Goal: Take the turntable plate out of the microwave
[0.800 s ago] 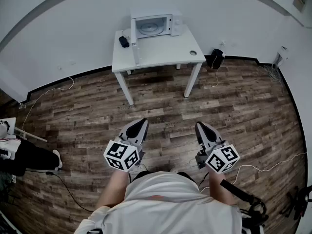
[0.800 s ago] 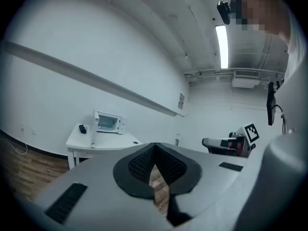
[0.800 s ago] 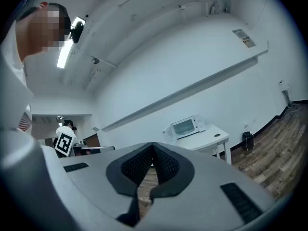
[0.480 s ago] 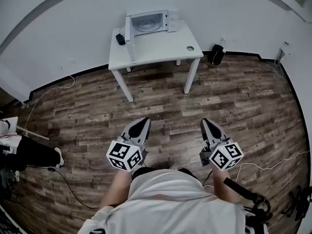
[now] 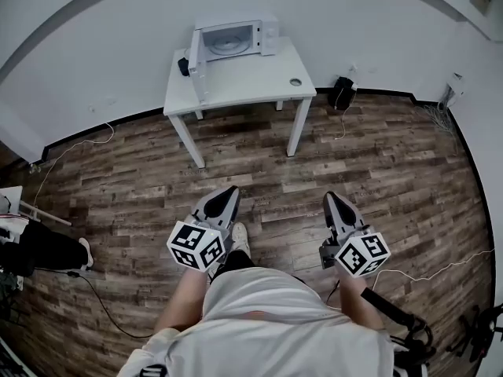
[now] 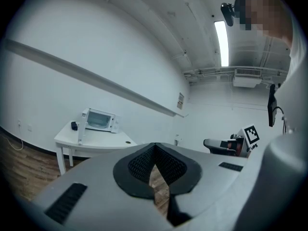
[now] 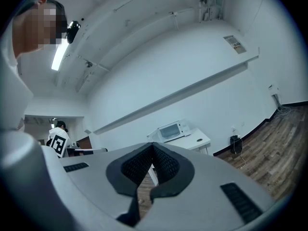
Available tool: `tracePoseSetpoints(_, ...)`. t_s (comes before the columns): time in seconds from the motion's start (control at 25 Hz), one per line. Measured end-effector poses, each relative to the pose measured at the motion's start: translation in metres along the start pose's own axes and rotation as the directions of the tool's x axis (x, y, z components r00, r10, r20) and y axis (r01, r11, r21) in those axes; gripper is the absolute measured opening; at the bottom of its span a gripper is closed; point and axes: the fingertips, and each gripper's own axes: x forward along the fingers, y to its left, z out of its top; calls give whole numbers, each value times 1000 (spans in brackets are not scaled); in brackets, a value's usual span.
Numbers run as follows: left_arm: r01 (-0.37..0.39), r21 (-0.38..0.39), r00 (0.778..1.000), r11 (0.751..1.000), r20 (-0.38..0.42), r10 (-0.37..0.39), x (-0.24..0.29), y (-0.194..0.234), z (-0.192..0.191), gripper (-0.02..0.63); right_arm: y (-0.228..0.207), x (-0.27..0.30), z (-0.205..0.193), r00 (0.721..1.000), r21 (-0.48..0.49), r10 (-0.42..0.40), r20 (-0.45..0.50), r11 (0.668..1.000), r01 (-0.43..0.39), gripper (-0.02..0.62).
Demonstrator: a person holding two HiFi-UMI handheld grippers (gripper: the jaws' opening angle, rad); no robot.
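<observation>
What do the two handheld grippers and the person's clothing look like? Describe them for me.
The left gripper and right gripper look alike. Each has a light grey tapered shell and carries a white cube with black square markers. Their jaws are lined with black ribbed pads. The person wears a white short-sleeved shirt. A black cable or strap trails behind the right gripper.

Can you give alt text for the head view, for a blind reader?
From above: a person on a wood floor holds a left gripper and a right gripper, both shut and empty. Ahead, a white table by the wall carries a microwave, door open.
</observation>
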Motion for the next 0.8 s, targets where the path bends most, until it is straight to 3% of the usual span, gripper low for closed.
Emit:
tracePoseSetpoints(0.2,25,27,999,999,30,-25,30,-5,13,11,-22,-1,0,1000,15,-23,7,1000,23,3)
tracePoseSetpoints(0.48,76,23,997,997,13,-77,81,-2,18,11,-64,9,12,995,32,-96,25,995,95,3)
tracePoseSetpoints(0.8,85,12,996,996,8,-85,124,33,32,11,-78,63,19,996,35,-86,9,996,85,3)
